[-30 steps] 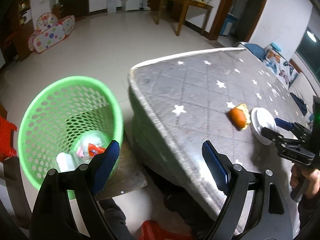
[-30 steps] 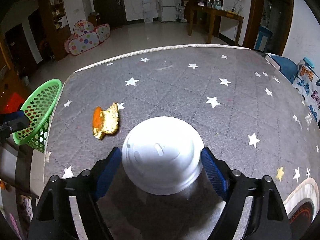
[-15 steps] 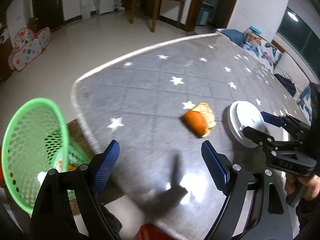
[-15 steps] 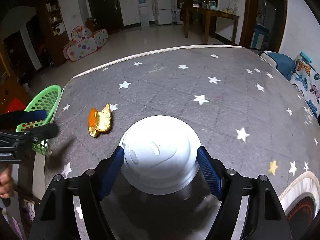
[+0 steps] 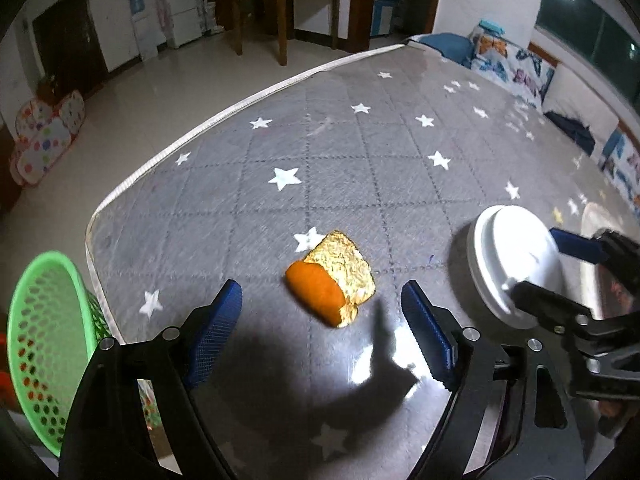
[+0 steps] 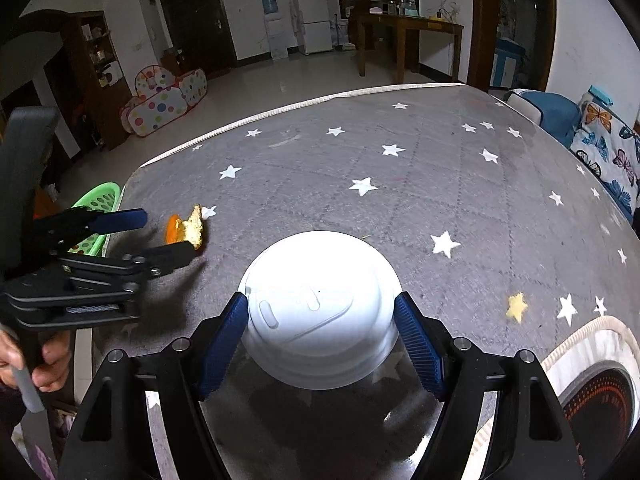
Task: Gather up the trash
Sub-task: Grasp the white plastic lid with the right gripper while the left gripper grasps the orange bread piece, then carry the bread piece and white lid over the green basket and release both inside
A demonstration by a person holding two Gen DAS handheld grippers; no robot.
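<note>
An orange and gold crumpled wrapper (image 5: 331,279) lies on the grey starred mattress (image 5: 360,152). My left gripper (image 5: 322,312) is open and empty, just short of the wrapper, its fingers to either side. A white plastic cup lid (image 6: 322,310) sits between the fingers of my right gripper (image 6: 322,326), which has closed in on the lid's sides. The lid also shows in the left wrist view (image 5: 514,264). The wrapper (image 6: 186,230) and the left gripper (image 6: 156,236) show at the left of the right wrist view.
A green mesh basket (image 5: 44,344) with trash inside stands on the floor off the mattress's left corner, also in the right wrist view (image 6: 98,216). A round patterned item (image 6: 600,384) lies at the lower right. Butterfly-print pillows (image 6: 608,148) lie far right.
My left gripper swung from over the basket to the mattress and now faces the wrapper. My right gripper's fingers closed in against the lid's sides.
</note>
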